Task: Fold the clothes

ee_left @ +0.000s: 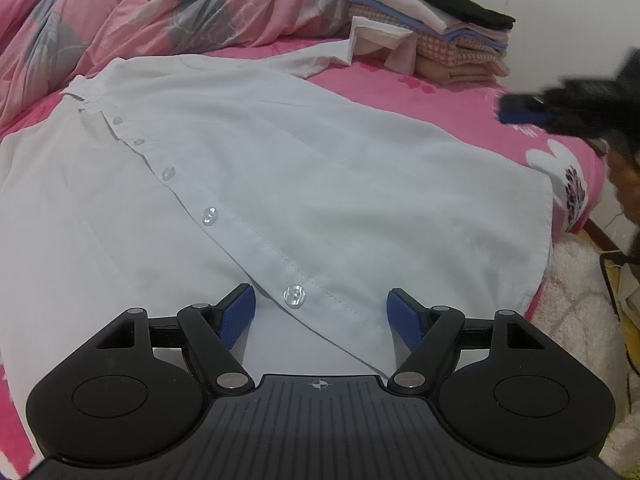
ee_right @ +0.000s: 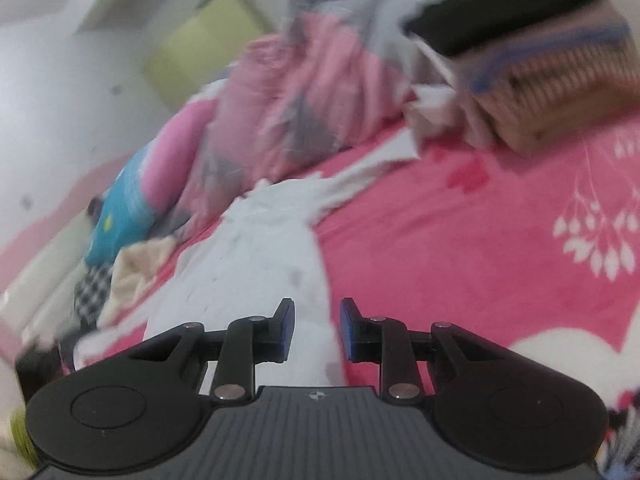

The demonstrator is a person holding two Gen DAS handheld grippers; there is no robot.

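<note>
On the pink bed (ee_left: 460,92), a white shirt (ee_left: 280,168)

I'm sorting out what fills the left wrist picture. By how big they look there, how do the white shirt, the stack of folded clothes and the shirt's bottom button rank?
Largest to smallest as they look:
1. white shirt, spread across most of the bed
2. stack of folded clothes, though it lies farther away, so it looks smaller than it is
3. bottom button

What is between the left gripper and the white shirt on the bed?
Nothing visible. The left gripper hangs open directly over the white shirt, its button placket between the fingers, with no other item in between.
</note>
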